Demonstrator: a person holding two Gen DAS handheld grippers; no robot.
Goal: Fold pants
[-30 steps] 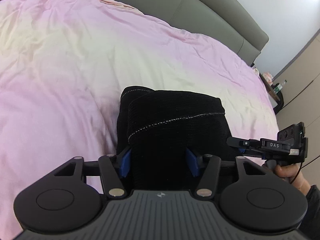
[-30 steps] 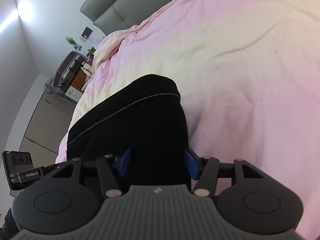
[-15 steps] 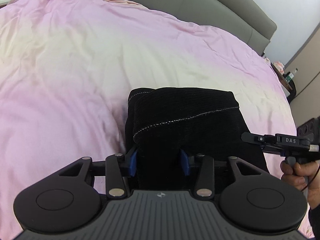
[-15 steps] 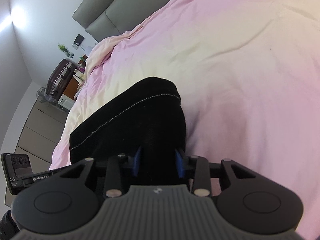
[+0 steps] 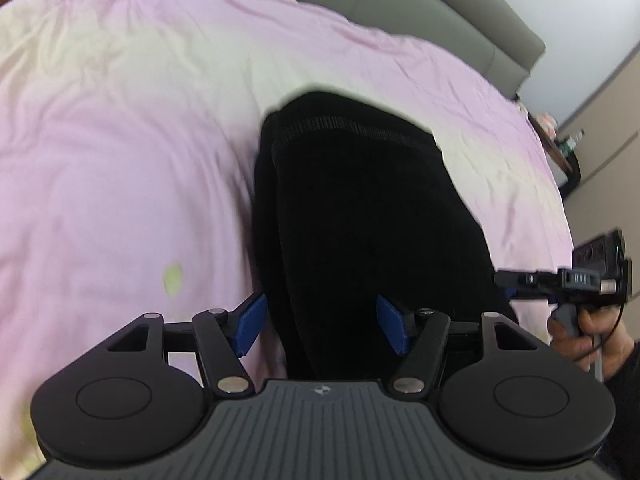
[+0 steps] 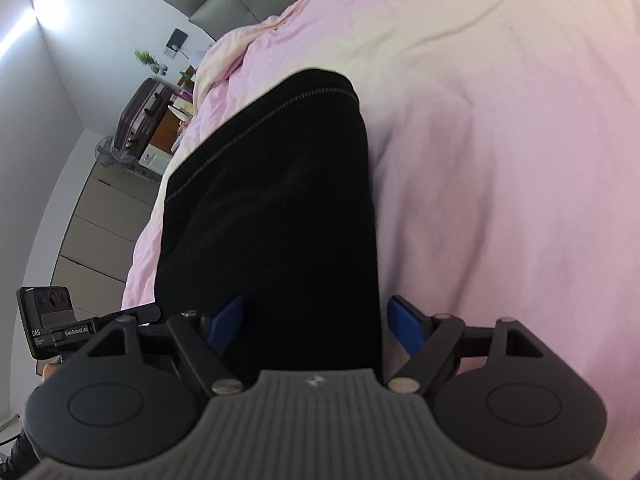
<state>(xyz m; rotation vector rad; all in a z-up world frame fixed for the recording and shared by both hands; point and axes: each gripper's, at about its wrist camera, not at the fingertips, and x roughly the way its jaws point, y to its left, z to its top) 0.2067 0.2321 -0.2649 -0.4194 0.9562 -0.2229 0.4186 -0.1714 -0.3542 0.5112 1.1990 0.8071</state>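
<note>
The black pants (image 5: 360,208) lie folded in a stack on the pink bed cover (image 5: 120,140). They also show in the right wrist view (image 6: 272,208). My left gripper (image 5: 322,322) is open, its blue pads either side of the near left part of the stack. My right gripper (image 6: 316,326) is open, its blue pads astride the near right edge of the stack. The right gripper also shows at the right edge of the left wrist view (image 5: 560,280), held by a hand. The near edge of the pants is hidden behind both gripper bodies.
A grey headboard (image 5: 420,4) runs along the far side of the bed. A bedside stand with bottles (image 5: 564,152) stands at the right. In the right wrist view a suitcase (image 6: 140,116), a fan and drawers (image 6: 96,216) stand beyond the bed's left side.
Both grippers have opened wide after narrowing on the pants half a second ago. The pants fill more of both views, and the left wrist view is motion-blurred.
</note>
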